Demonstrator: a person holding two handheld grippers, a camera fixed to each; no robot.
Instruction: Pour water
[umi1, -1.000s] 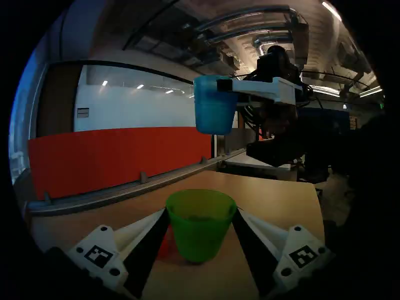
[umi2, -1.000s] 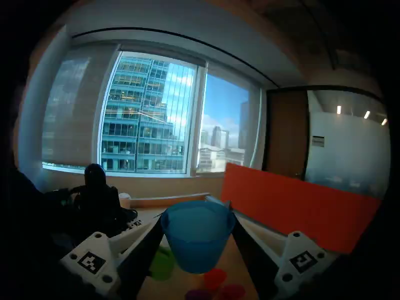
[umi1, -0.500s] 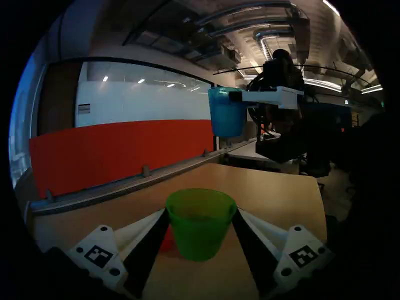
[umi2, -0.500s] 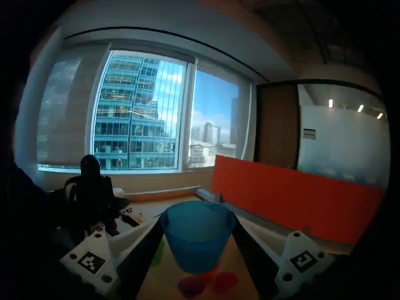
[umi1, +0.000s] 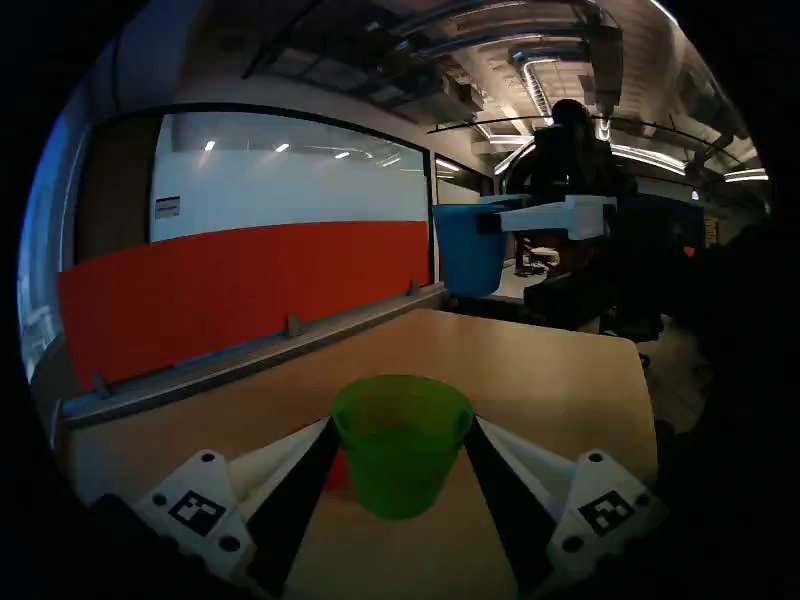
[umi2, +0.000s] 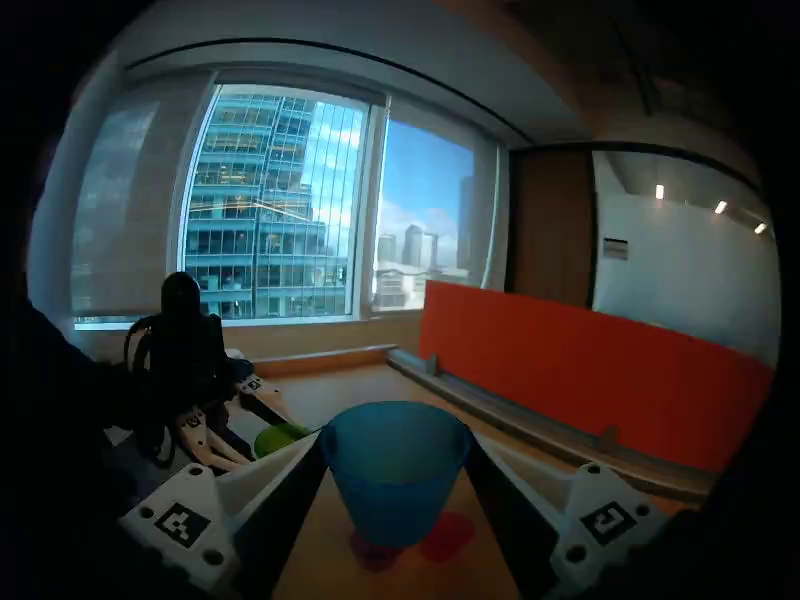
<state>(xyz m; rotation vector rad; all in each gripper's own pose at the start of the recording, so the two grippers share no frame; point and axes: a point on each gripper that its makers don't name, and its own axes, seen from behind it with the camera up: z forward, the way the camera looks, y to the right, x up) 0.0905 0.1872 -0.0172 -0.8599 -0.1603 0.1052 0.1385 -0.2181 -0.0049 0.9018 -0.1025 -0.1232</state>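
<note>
In the left gripper view, the left claw (umi1: 401, 428) was closed partway on a green cup (umi1: 402, 458), one finger pressing each side. The cup stood upright, low over the tabletop (umi1: 540, 365); I could not tell if its base touched the wood. Farther off and higher, the right claw (umi1: 470, 215) gripped a blue cup (umi1: 468, 262), also upright and well apart from the green one. As I judge it, no pouring was under way. The next move would call for bringing the blue rim over the green mouth and tilting it slowly. A red thing (umi1: 338, 470) behind the green cup was mostly covered.

In the right gripper view, the blue cup sat level between the right claw's fingers, which pressed both its sides. Red spots (umi2: 447, 535) lay on the tabletop just beyond it, partly hidden. The water level in either cup was hard to make out, and the person holding the left claw was only a dark shape.
</note>
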